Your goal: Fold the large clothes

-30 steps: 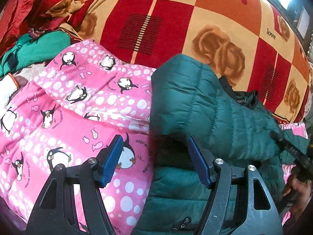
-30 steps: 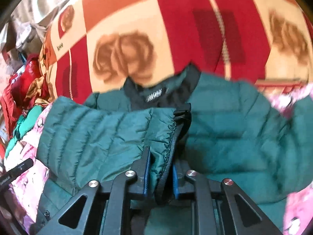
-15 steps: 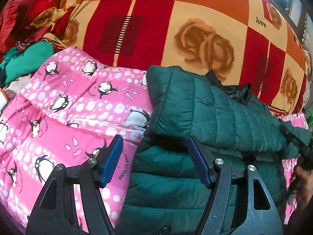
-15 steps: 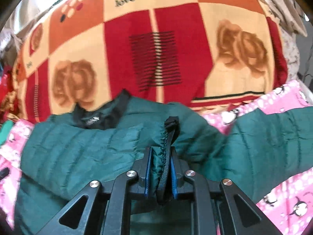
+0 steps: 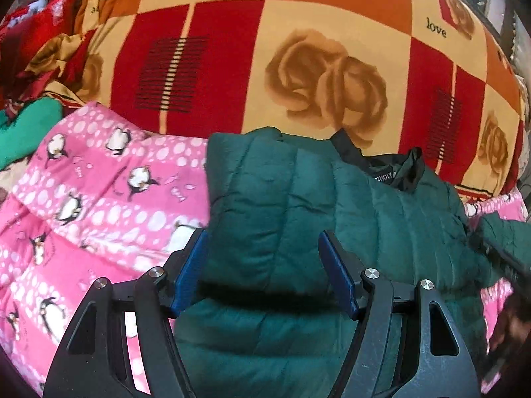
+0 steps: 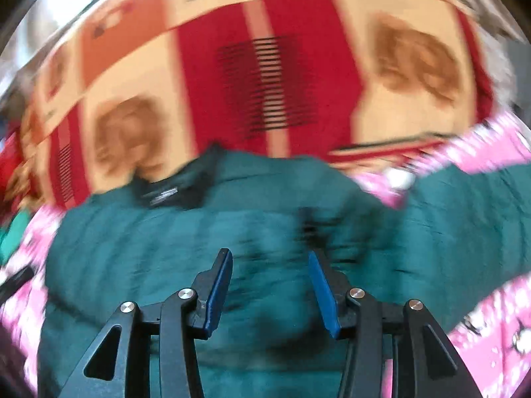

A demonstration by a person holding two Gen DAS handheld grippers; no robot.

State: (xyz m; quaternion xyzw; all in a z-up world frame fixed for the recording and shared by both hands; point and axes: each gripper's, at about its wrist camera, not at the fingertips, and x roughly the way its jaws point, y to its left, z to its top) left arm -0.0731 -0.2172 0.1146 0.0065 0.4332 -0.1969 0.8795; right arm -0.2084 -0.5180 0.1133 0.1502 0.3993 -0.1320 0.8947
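- on the pink penguin quilt (image 5: pixel 99 199) one green puffer jacket (image 5: pixel 332 219) is spread, its black collar (image 5: pixel 395 172) toward the checked rose blanket (image 5: pixel 298 49); one sleeve is laid folded across the body
- the left gripper (image 5: pixel 262 265) is held spread, jaws apart over the folded sleeve, nothing pinched
- the right gripper (image 6: pixel 268 278) is likewise seen spread and empty above the jacket (image 6: pixel 199 248); that view is blurred
- bare quilt (image 6: pixel 481 325) is left beside the jacket's edges
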